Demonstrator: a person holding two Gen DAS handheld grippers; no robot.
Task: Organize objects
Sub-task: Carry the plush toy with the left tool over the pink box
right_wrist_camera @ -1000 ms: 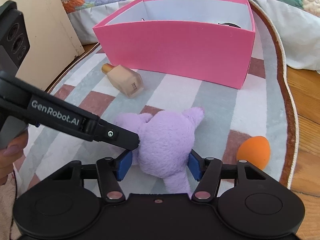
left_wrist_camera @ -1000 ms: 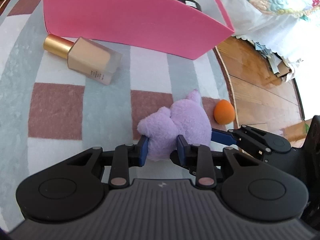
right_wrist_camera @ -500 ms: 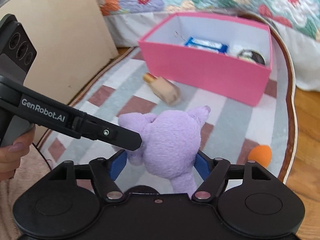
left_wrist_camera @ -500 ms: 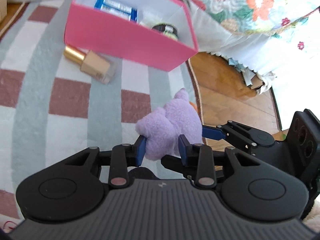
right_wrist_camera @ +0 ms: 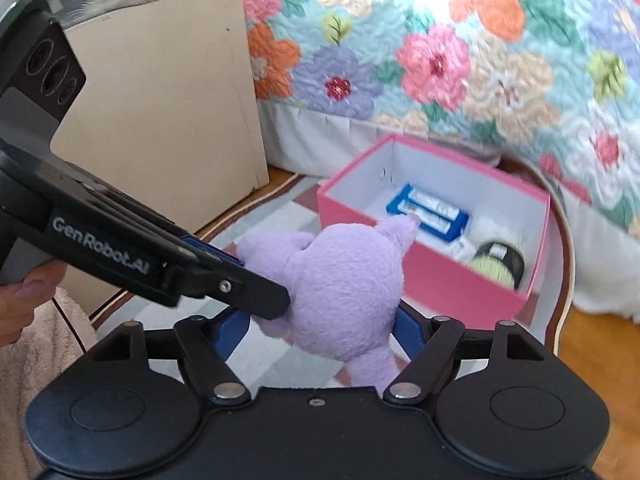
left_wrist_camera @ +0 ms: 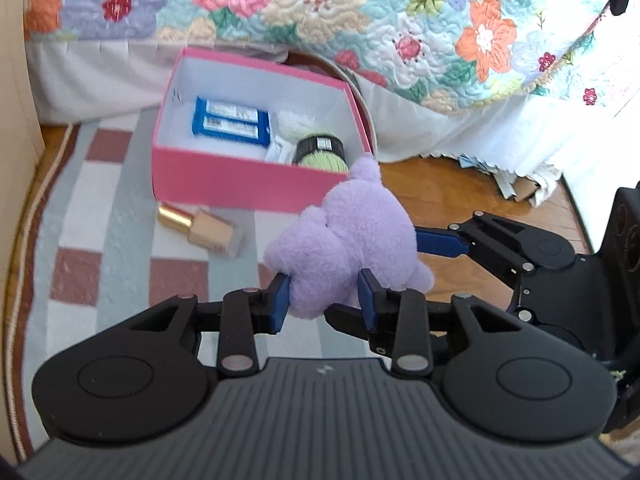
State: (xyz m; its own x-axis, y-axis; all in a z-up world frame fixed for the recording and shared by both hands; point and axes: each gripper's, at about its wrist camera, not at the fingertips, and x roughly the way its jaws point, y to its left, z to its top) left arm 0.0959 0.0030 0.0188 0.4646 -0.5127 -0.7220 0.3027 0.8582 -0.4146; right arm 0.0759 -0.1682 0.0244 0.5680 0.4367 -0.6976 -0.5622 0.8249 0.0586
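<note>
A purple plush toy [left_wrist_camera: 352,240] [right_wrist_camera: 344,280] hangs above the striped rug, in front of the open pink box [left_wrist_camera: 248,172] [right_wrist_camera: 440,280]. My left gripper [left_wrist_camera: 324,298] [right_wrist_camera: 256,280] is shut on one limb at the toy's left side. My right gripper [right_wrist_camera: 322,332] [left_wrist_camera: 394,280] straddles the toy's body from the other side. Its jaws are opening, and the blue pads still touch the toy's flanks. A beige foundation bottle [left_wrist_camera: 200,228] with a gold cap lies on the rug just in front of the box.
The box holds a blue packet [left_wrist_camera: 230,122] [right_wrist_camera: 428,210], a green-and-black jar [left_wrist_camera: 320,152] [right_wrist_camera: 500,264] and white items. A floral quilt [left_wrist_camera: 360,20] hangs behind it. A beige board [right_wrist_camera: 160,120] stands at the left. Wooden floor [left_wrist_camera: 460,192] lies right of the rug [left_wrist_camera: 100,200]. A hand [right_wrist_camera: 24,292] grips the left tool.
Both grippers have risen with the plush toy, lifting it off the rug. The box's inside has come into view and the orange sponge has dropped out. The right jaws have widened.
</note>
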